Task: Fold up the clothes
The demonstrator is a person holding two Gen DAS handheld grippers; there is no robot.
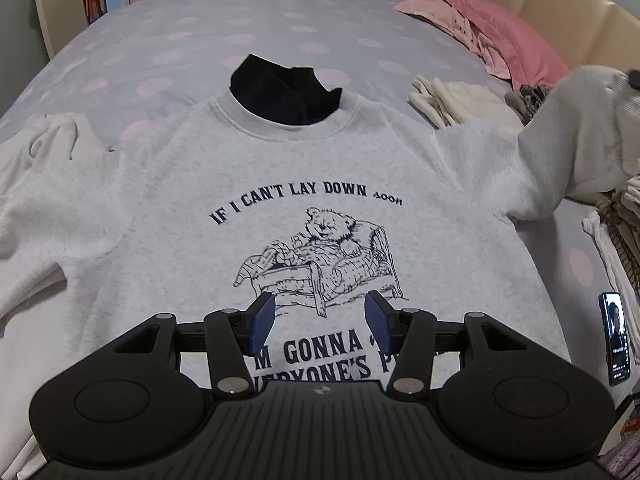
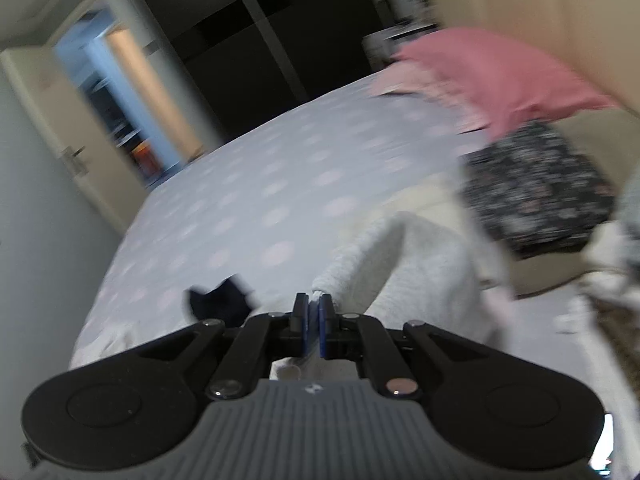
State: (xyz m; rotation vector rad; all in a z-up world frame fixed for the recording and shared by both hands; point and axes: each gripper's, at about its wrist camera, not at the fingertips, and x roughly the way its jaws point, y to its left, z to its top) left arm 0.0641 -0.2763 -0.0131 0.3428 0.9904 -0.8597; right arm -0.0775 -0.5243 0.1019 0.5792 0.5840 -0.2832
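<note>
A light grey sweatshirt (image 1: 224, 184) with a bear print and dark lettering lies face up on the bed, collar away from me. My left gripper (image 1: 320, 316) is open and empty, hovering over the lower chest print. The sweatshirt's right sleeve (image 1: 576, 132) is lifted off the bed at the right edge. In the blurred right wrist view my right gripper (image 2: 314, 320) is shut on the grey sleeve (image 2: 404, 264), which hangs from the blue pads.
A black garment (image 1: 286, 92) lies past the collar. Cream folded clothes (image 1: 452, 100) and pink pillows (image 1: 500, 28) are at the right. A phone (image 1: 616, 338) lies near the right edge. White cloth (image 1: 52, 136) lies at the left. A dark floral item (image 2: 536, 188) sits by the headboard.
</note>
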